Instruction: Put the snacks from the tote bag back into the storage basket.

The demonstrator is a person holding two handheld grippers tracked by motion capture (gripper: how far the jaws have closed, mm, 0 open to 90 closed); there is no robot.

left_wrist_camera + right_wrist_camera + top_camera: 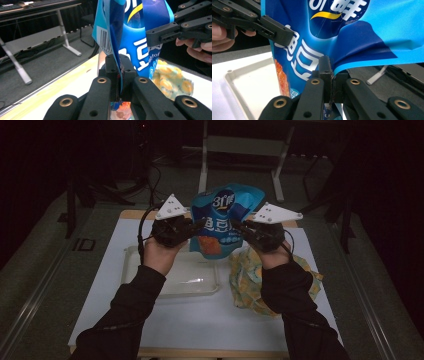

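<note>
Two grippers, one bag, held up in the air over the far middle of the table (165, 330).

On the left: left gripper (198, 226), jaws squeezed tight on the left edge of the blue snack bag (222, 222). In the left gripper view, thin edge of the bag pinched flat between the two black pads (111, 72), with a barcode just above. Probably held so, one grip on each side, to pull the bag open at the top or to keep it steady above the tray.

In the middle: bag upright, hanging free, touching nothing but the jaws. Below it, near the left side of the table, a clear plastic tray (131, 270), nothing in it. Likely the place for the snacks.

On the right: right gripper (239, 226), also clamped shut on the bag, on its right edge. In the right gripper view, bag skin folded and pulled at the pads (325, 72), a sign of a firm tug. Under the right arm, near the right edge of the table, a crumpled yellow bag (247, 280).

Seen from the high view: both sleeves, whole table. Seen from the gripper views: the pinch itself, up close.
</note>
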